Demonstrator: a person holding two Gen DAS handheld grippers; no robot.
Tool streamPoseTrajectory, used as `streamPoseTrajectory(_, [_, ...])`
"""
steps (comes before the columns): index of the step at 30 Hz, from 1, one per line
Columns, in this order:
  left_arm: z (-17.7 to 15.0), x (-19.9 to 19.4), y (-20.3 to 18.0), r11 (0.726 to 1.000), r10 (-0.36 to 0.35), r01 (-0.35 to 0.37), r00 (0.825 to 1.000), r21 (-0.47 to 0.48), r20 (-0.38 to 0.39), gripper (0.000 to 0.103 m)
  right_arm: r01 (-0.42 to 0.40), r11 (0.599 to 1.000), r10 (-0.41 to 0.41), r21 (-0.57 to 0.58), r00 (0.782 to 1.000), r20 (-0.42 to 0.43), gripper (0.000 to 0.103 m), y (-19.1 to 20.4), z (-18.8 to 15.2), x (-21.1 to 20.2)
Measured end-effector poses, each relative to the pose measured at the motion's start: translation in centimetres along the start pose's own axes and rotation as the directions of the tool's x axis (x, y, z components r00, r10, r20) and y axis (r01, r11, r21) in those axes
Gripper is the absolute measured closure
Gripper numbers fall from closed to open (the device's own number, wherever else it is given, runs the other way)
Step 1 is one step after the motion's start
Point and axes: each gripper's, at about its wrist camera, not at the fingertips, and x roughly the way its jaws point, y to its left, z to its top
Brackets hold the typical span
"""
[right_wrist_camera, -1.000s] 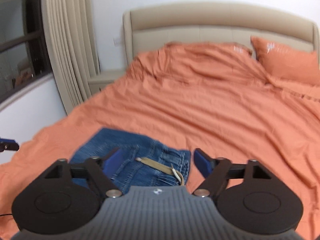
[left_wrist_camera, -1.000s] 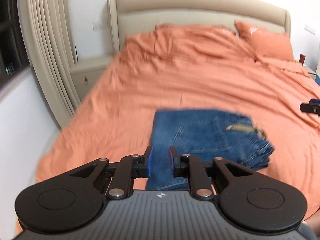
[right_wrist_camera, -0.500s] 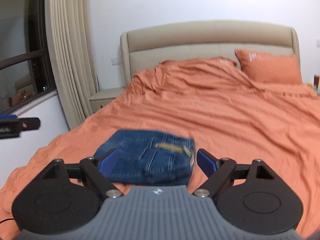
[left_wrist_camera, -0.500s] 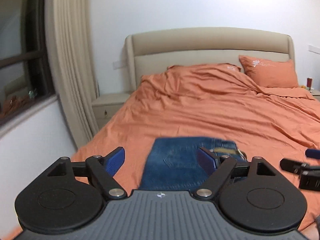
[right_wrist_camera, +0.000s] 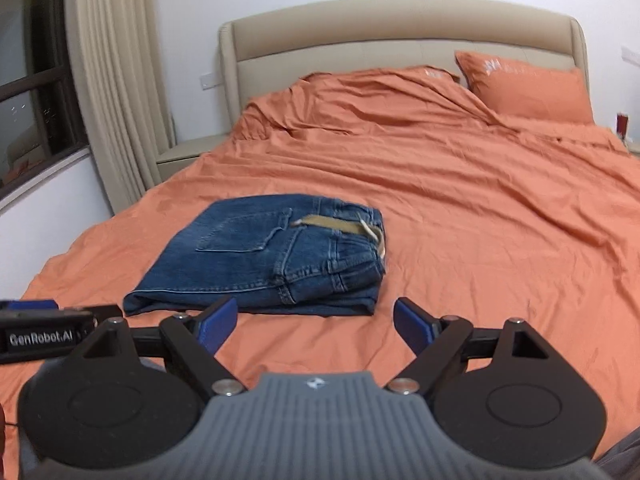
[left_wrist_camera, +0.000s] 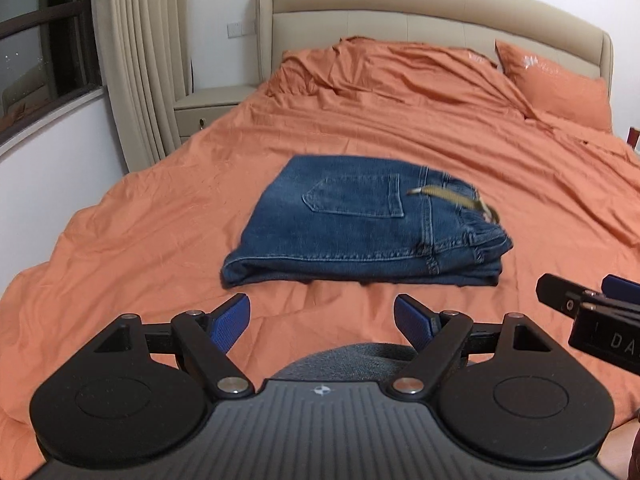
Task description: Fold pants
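Note:
The blue jeans (left_wrist_camera: pixel 360 228) lie folded into a compact rectangle on the orange bed, back pocket up and a tan waistband label at the right end; they also show in the right wrist view (right_wrist_camera: pixel 272 252). My left gripper (left_wrist_camera: pixel 322 322) is open and empty, held back from the jeans' near edge. My right gripper (right_wrist_camera: pixel 316 324) is open and empty, also short of the jeans. The right gripper's tip shows at the right edge of the left wrist view (left_wrist_camera: pixel 592 312). The left gripper's tip shows at the left of the right wrist view (right_wrist_camera: pixel 52 320).
The orange bedsheet (left_wrist_camera: pixel 440 128) covers the bed, rumpled near the beige headboard (left_wrist_camera: pixel 420 12). An orange pillow (right_wrist_camera: pixel 528 88) lies at the back right. A nightstand (left_wrist_camera: pixel 208 108), a curtain (left_wrist_camera: pixel 140 60) and a window stand to the left.
The left gripper opened from nearly shut at the jeans' edge. Both grippers drew back from the folded jeans, which now lie untouched farther ahead.

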Motion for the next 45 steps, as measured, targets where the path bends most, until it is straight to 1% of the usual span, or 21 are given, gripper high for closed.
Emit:
streamPoseTrajectory(5, [-0.5, 1.8, -0.7, 1.0, 0.0, 0.0, 1.0, 0.021, -0.025, 0.009, 0.082, 0.996, -0.083, -0.018, 0.997, -0.008, 0.021, -0.1, -1.0, 2.5])
streamPoseTrajectory(8, [-0.6, 2.5, -0.7, 0.999, 0.001, 0.0, 0.999, 0.036, -0.038, 0.01, 0.07, 0.997, -0.07, 0.011, 0.996, -0.05, 0.022, -0.4, -1.4, 3.8])
streamPoseTrajectory(10, [-0.7, 2.7, -0.6, 0.999, -0.009, 0.011, 0.999, 0.033, -0.044, 0.011, 0.068, 0.998, -0.068, 0.01, 0.996, -0.059, 0.022, -0.3, -1.6, 4.2])
streamPoseTrajectory(14, [-0.8, 2.6, -0.4, 0.999, -0.021, 0.022, 0.999, 0.027, -0.043, 0.011, 0.086, 0.996, -0.086, -0.001, 0.995, -0.052, 0.022, 0.1, -1.8, 4.3])
streamPoseTrajectory(19, [-0.7, 2.3, -0.6, 0.999, -0.011, 0.013, 0.999, 0.036, -0.037, 0.011, 0.078, 0.997, -0.077, 0.006, 0.996, -0.052, 0.022, -0.1, -1.9, 4.1])
streamPoseTrajectory(45, [-0.8, 2.0, -0.7, 0.999, -0.013, 0.015, 0.999, 0.038, -0.038, 0.011, 0.078, 0.997, -0.078, 0.002, 0.996, -0.04, 0.022, 0.1, -1.9, 3.8])
